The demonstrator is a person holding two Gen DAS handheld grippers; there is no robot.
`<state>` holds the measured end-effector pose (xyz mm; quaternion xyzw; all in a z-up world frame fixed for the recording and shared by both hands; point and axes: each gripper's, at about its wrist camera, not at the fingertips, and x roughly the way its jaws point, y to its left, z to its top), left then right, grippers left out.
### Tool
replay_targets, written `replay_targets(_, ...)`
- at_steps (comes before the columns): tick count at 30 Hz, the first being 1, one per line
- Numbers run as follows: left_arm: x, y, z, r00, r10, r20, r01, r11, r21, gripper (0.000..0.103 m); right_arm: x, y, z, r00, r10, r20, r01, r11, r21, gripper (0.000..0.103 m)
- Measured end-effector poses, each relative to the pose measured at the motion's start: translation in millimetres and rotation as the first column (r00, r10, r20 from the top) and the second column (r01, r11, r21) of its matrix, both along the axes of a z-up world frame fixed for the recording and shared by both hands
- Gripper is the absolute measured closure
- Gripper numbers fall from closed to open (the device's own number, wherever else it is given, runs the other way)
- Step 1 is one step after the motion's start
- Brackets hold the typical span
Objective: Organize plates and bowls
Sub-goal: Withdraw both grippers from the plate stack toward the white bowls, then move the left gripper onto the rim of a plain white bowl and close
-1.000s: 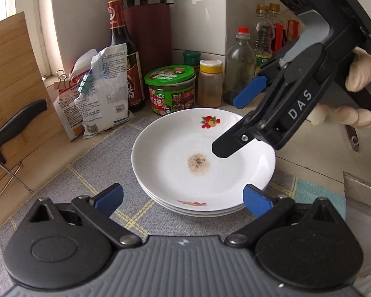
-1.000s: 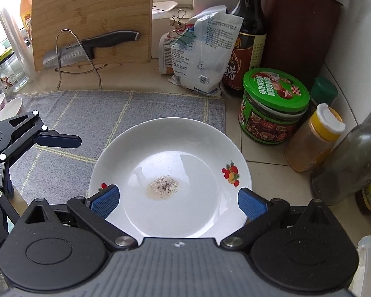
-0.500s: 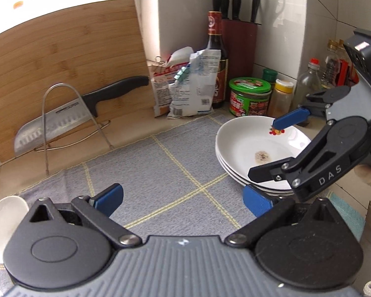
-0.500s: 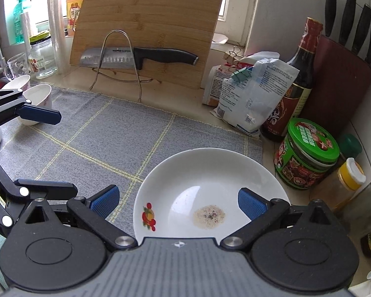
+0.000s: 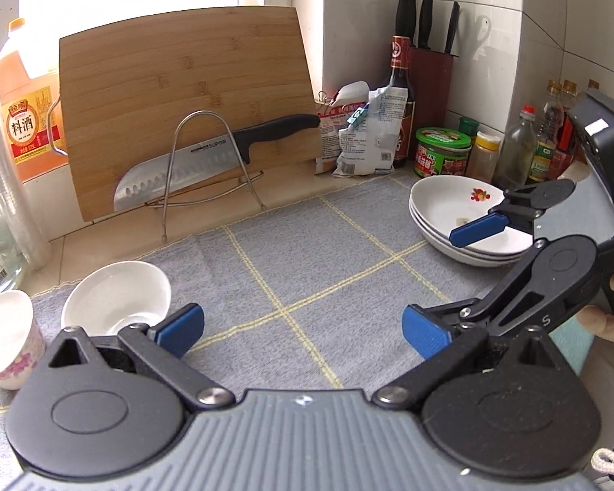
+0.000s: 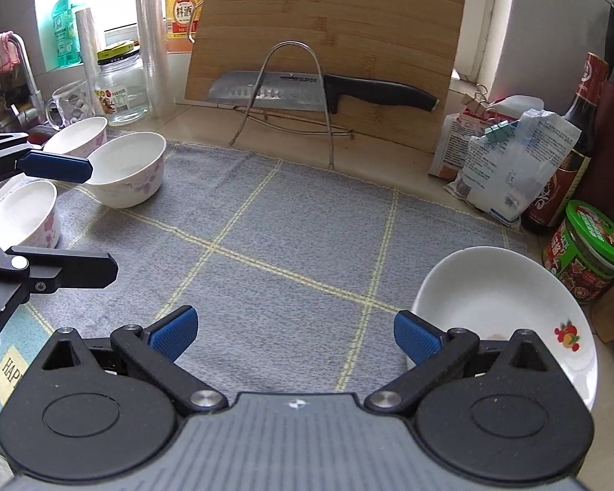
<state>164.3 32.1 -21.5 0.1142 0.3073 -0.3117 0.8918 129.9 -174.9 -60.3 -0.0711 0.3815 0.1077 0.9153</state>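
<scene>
Where the grey cloth (image 6: 290,245) ends on the right, white plates (image 5: 462,221) sit in a stack, one on top of the other. They are deep and round. The top plate (image 6: 499,298) has a little red fruit picture on its rim and a small brownish spot in the middle. On the left side of the cloth are white bowls (image 6: 129,167) with pale pink flowers on the outside. One bowl (image 5: 116,298) lies tipped, so you can see inside it. Another bowl (image 6: 24,212) stands upright close by.

Both grippers are wide open and hold nothing. The left gripper (image 5: 303,327) hangs over the cloth near the tipped bowl. The right gripper (image 6: 294,331) hangs just beside the plates, with one blue pad close to the rim.

Behind the cloth, a big knife (image 6: 319,90) rests in a wire rack against a wooden board (image 5: 184,94). A jar with a green lid (image 6: 589,249) stands on the table by the plates.
</scene>
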Motion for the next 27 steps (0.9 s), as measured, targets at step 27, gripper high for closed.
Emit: replay_targets(27,49,187,-27,0.992,0.062,-0.113,-0.048,0.990,0.130,0.001,-8,242,-33,0.953,0.302,0.011,-0.302,0.953,-0.030,0.000)
